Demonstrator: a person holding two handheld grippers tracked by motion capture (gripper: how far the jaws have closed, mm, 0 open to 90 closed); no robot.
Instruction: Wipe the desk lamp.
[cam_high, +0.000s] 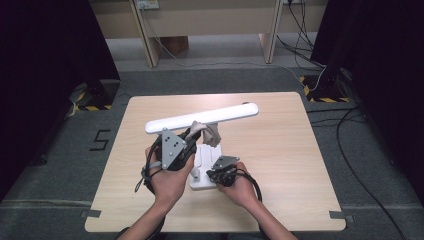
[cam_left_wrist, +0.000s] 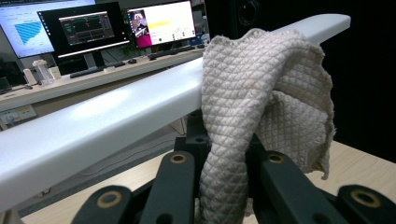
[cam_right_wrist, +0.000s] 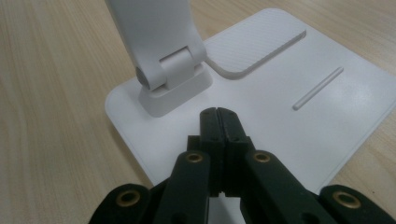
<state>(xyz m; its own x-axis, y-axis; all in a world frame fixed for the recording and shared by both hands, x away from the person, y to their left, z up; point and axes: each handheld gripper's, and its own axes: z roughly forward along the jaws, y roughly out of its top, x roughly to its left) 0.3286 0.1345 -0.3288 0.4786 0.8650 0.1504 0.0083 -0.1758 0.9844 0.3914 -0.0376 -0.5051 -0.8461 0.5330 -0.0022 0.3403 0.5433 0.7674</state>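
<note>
A white desk lamp stands at the table's middle, its long light bar (cam_high: 200, 118) (cam_left_wrist: 116, 116) running level above its flat base (cam_high: 205, 184) (cam_right_wrist: 299, 135). A beige waffle-weave cloth (cam_high: 207, 131) (cam_left_wrist: 252, 84) is draped over the bar. My left gripper (cam_high: 192, 134) (cam_left_wrist: 224, 158) is shut on the cloth's lower part, just under the bar. My right gripper (cam_high: 216, 176) (cam_right_wrist: 217, 114) is shut with nothing between its jaws. Its tips point down at the base, close to the arm's hinge (cam_right_wrist: 173, 70); whether they touch the base I cannot tell.
The wooden table (cam_high: 280, 150) has bare room to the right and left of the lamp. Dark curtains flank it, and cables (cam_high: 350, 130) lie on the floor at the right. Monitors (cam_left_wrist: 84, 30) stand on a desk far behind the bar.
</note>
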